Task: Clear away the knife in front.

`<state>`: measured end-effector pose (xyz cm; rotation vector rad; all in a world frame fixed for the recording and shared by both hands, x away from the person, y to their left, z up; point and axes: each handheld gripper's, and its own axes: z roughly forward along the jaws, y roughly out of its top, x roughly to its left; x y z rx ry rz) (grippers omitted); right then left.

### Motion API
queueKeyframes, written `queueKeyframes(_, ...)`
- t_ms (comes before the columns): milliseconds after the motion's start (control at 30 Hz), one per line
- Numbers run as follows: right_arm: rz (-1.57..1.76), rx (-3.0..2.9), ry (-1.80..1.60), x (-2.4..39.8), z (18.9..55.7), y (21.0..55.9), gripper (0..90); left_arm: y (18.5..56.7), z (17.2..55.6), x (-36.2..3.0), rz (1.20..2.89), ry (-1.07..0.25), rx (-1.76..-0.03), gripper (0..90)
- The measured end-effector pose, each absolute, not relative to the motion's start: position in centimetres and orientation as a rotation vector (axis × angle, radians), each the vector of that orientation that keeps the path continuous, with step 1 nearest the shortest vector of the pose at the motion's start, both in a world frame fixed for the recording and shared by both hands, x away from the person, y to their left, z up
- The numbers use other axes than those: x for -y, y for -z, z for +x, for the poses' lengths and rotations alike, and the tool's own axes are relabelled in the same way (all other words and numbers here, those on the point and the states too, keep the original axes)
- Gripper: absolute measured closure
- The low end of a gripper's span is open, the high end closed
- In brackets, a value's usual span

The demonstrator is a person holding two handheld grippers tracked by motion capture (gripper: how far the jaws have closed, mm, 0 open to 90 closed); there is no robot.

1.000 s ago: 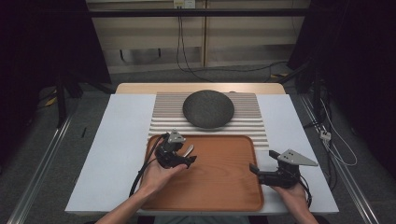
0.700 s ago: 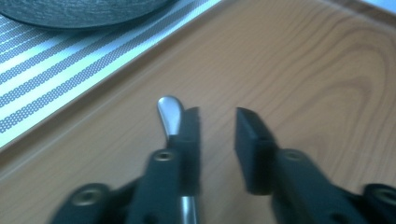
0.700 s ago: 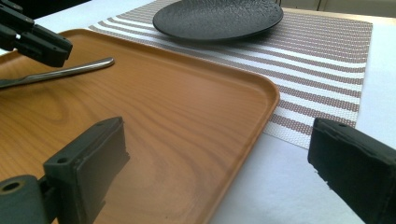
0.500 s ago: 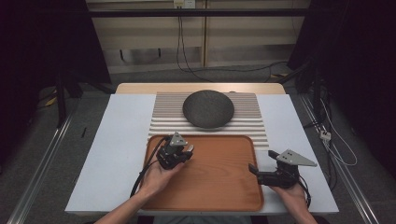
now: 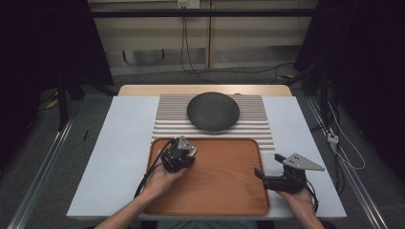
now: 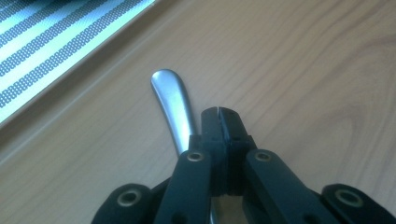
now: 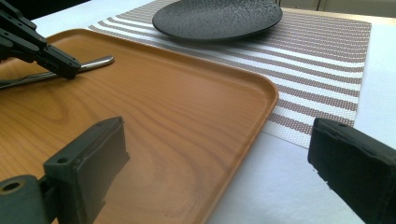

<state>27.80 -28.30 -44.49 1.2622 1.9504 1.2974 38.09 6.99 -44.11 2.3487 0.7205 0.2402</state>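
with the left gripper (image 6: 219, 114) fingers closed beside the metal utensil handle (image 6: 172, 100) on the wooden tray (image 5: 224, 191), not around it, we reopen and straddle it, while the right gripper (image 7: 215, 172) waits, fingers open.

no readable text, labels or numbers

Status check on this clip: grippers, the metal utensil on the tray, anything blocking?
Left gripper shut; metal handle beside its jaws, grip unclear. Right gripper open, empty, at tray corner. Nothing in the way.
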Motion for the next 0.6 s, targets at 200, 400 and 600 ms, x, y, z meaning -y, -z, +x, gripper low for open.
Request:
queueKeyframes(200,1.263,-1.947,-1.299,28.35,27.72,44.46,4.7,44.03,37.99,-7.23,2.363,-0.255,-0.727,90.0)
queueKeyframes(400,1.263,-1.949,-1.298,28.35,27.74,44.46,4.7,43.92,38.02,-7.43,2.373,-0.259,-0.738,90.0)
queueKeyframes(600,1.265,-1.946,-1.298,28.36,27.71,44.45,4.7,43.88,38.04,-7.87,2.377,-0.254,-0.745,90.0)
